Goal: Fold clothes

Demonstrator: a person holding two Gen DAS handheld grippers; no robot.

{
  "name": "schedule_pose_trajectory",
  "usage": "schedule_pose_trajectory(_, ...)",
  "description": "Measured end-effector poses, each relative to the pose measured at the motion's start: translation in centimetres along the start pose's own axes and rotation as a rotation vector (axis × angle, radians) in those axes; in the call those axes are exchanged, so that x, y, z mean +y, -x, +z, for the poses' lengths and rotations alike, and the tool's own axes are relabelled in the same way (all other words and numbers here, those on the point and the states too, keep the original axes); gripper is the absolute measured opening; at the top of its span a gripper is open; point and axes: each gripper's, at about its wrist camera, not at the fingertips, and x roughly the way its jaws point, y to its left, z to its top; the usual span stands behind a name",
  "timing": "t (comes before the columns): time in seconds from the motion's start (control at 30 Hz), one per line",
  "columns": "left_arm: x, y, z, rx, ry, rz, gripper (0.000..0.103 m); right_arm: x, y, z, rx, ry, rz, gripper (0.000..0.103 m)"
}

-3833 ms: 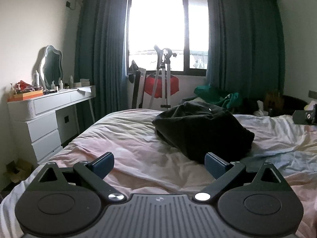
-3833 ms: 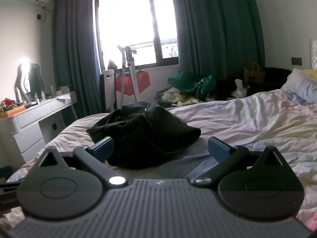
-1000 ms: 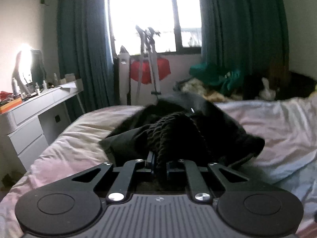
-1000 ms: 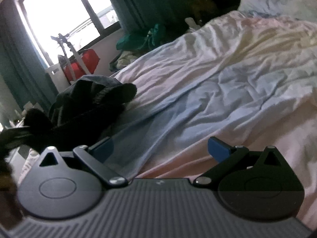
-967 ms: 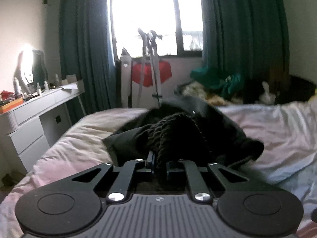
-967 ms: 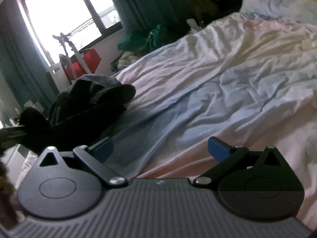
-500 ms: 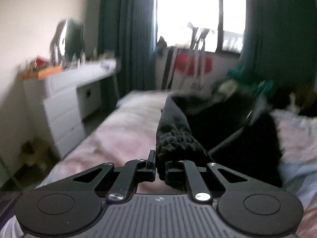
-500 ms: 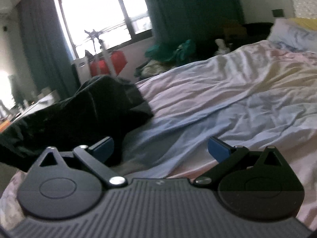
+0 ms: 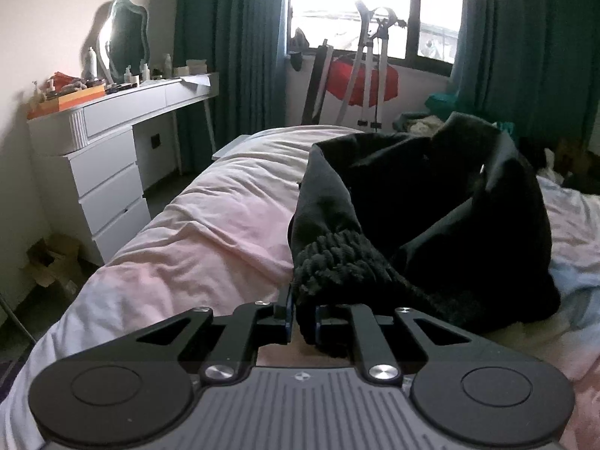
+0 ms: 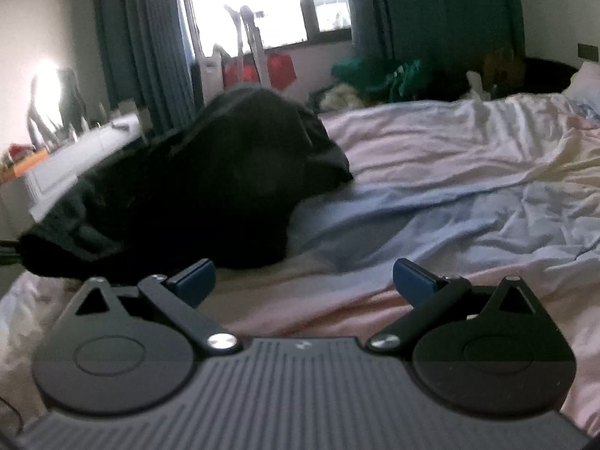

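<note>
— What kind of room is it?
— A bedroom. A bed [image 9: 210, 225] with a crumpled pink and pale blue duvet fills the middle. A bright window [image 9: 352, 3] glares white in the far wall, between dark teal curtains [image 9: 228, 37].
— And along the left wall?
— A white dressing table [image 9: 112, 138] with drawers, a wavy-framed mirror [image 9: 125, 39] standing on it among small bottles. A cardboard box [image 9: 48, 262] sits on the floor beside it.
— Under the window?
— A folded metal stand [image 9: 369, 63] with something red behind it.

Black gripper [image 10: 303, 277] linkages, silver screws, blue pads [image 10: 410, 273].
</note>
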Motion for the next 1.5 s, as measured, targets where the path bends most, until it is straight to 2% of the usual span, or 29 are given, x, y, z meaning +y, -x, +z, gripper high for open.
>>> schedule_pose_trajectory(0.1,-0.6,-1.7,0.3,0.005,-0.02,0.012,0.017,0.1,-1.7,0.8,0.047,-0.014,-0.026,0.103)
schedule_pose_trajectory(0.23,-1.2,-3.3,0.2,-0.007,-0.059,0.032,0.027,0.2,-4.4,3.3,0.085,-0.029,0.047,0.102)
schedule_pose_trajectory(0.27,-1.2,-3.6,0.2,-0.009,-0.064,0.039,0.03,0.6,-5.2,3.7,0.091,-0.005,0.063,0.102)
schedule_pose_trajectory(0.33,-1.3,-4.4,0.3,-0.011,-0.066,0.054,0.03,2.2,-7.3,3.7,0.117,0.127,0.077,0.1)
schedule_pose_trajectory(0.43,-1.2,-5.8,0.4,-0.004,-0.047,0.067,0.031,4.1,-10.6,2.2,0.161,0.316,0.052,0.089)
schedule_pose_trajectory(0.47,-1.2,-6.1,0.3,-0.01,-0.052,0.073,0.031,4.2,-11.5,1.8,0.175,0.321,0.051,0.083)
schedule_pose_trajectory(0.53,-1.1,-6.8,0.3,-0.033,-0.066,0.089,0.034,3.9,-12.6,1.6,0.187,0.26,0.06,0.077)
schedule_pose_trajectory(0.6,-0.6,-7.3,0.5,-0.052,-0.043,0.085,0.034,3.4,-13.4,1.7,0.155,0.183,0.049,0.076)
schedule_pose_trajectory(0.73,0.6,-7.9,1.1,-0.075,0.04,0.05,0.036,2.1,-12.3,3.2,-0.039,0.066,-0.009,0.073)
schedule_pose_trajectory(0.8,0.7,-8.0,1.2,-0.074,0.05,0.032,0.035,1.7,-11.9,3.6,-0.099,0.017,-0.014,0.073)
schedule_pose_trajectory(0.9,0.5,-8.3,1.1,-0.066,0.039,0.028,0.035,2.0,-12.5,3.8,-0.078,-0.024,-0.001,0.068)
schedule_pose_trajectory(0.97,0.3,-8.4,1.0,-0.067,0.032,0.021,0.034,2.6,-13.5,3.3,0.0,-0.006,0.018,0.047)
schedule_pose_trajectory(1.03,0.2,-8.4,1.0,-0.07,0.026,0.02,0.033,3.1,-14.3,3.0,0.06,0.005,0.034,0.031)
schedule_pose_trajectory(1.1,0.1,-8.5,1.0,-0.067,0.028,0.024,0.033,3.5,-13.9,3.1,0.06,0.032,0.009,0.028)
schedule_pose_trajectory(1.13,0.1,-8.5,1.0,-0.065,0.029,0.027,0.033,3.7,-13.6,3.1,0.058,0.046,-0.004,0.02)
schedule_pose_trajectory(1.23,-0.1,-8.5,0.6,-0.067,0.01,0.035,0.034,3.3,-11.8,3.8,0.033,0.014,-0.004,0.019)
schedule_pose_trajectory(1.3,-0.2,-8.4,0.4,-0.066,0.0,0.04,0.035,3.2,-10.1,4.5,-0.013,0.011,0.002,0.018)
schedule_pose_trajectory(1.33,-0.1,-8.3,0.3,-0.065,-0.002,0.042,0.035,3.2,-9.0,4.8,-0.044,0.008,0.01,0.013)
schedule_pose_trajectory(1.5,0.1,-6.8,0.1,-0.04,0.001,-0.006,0.041,2.9,-3.2,6.0,-0.177,-0.014,0.063,0.013)
